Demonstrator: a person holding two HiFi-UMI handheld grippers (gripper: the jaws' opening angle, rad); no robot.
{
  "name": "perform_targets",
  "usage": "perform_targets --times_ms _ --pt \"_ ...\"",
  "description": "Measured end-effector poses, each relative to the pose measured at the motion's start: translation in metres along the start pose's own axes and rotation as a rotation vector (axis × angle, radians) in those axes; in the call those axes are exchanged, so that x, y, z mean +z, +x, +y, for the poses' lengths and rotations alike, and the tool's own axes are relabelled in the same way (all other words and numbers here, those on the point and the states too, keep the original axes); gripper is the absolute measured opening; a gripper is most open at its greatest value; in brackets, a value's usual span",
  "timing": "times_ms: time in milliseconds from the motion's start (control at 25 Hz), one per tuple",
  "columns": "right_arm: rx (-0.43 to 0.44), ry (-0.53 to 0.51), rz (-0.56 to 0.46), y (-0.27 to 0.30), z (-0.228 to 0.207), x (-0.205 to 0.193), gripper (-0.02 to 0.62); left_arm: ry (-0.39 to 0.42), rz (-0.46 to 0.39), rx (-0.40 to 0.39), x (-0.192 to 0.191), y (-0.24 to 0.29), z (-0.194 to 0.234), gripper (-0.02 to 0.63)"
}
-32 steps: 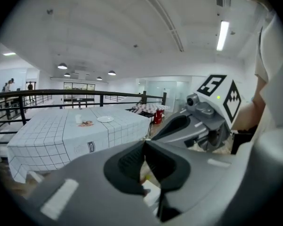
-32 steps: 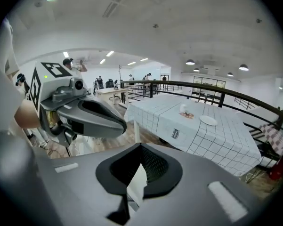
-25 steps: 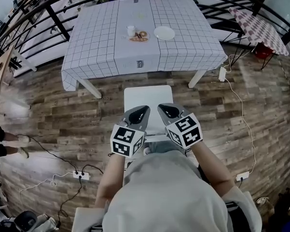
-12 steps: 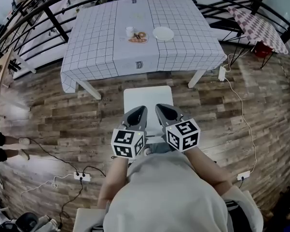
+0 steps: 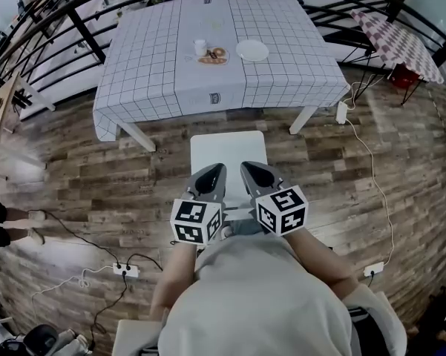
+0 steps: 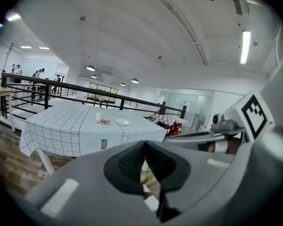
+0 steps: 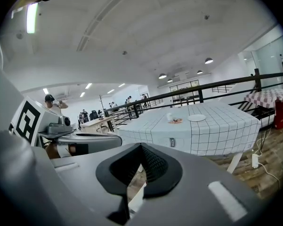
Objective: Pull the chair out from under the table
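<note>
**Item: white chair, by the table**

Chair (image 5: 228, 148): rigid, likely light, with a smooth seat (should slide easily on the wood floor (image 5: 82, 176)). It stands just short of the table (image 5: 156, 65), directly beneath both grippers. Best hold is probably its near edge, largely hidden. Left gripper (image 5: 212, 173) and right gripper (image 5: 251, 172): jaws closed, empty.

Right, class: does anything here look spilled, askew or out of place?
Nothing spilled or tipped: cup and plate sit neatly on the table. Only oddity: a power strip lying loose on the floor, left of the chair.
</note>
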State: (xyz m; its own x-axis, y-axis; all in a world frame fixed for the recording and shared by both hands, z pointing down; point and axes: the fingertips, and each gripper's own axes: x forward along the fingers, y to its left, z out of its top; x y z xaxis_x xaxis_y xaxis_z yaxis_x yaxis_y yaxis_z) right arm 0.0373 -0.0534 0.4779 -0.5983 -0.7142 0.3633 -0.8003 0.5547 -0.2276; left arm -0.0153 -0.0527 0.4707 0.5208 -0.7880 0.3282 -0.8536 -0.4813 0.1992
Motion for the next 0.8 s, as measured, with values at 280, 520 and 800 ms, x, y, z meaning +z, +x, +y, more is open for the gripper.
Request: perform_targets --times_ms 280,520,800 --pt "0.011 -0.016 -0.009 0.000 0.004 0.006 -0.003 0.023 -0.001 0.001 0.005 0.000 -0.002 0.011" --pt "0.009 -0.021 -0.021 -0.002 0.004 0.009 -0.002 0.043 -0.008 -0.003 0.008 0.000 -0.007 0.011" --pt "0.012 -0.023 -0.025 -0.003 0.003 0.011 -0.002 0.063 -0.009 -0.010 0.012 0.003 -0.012 0.011"
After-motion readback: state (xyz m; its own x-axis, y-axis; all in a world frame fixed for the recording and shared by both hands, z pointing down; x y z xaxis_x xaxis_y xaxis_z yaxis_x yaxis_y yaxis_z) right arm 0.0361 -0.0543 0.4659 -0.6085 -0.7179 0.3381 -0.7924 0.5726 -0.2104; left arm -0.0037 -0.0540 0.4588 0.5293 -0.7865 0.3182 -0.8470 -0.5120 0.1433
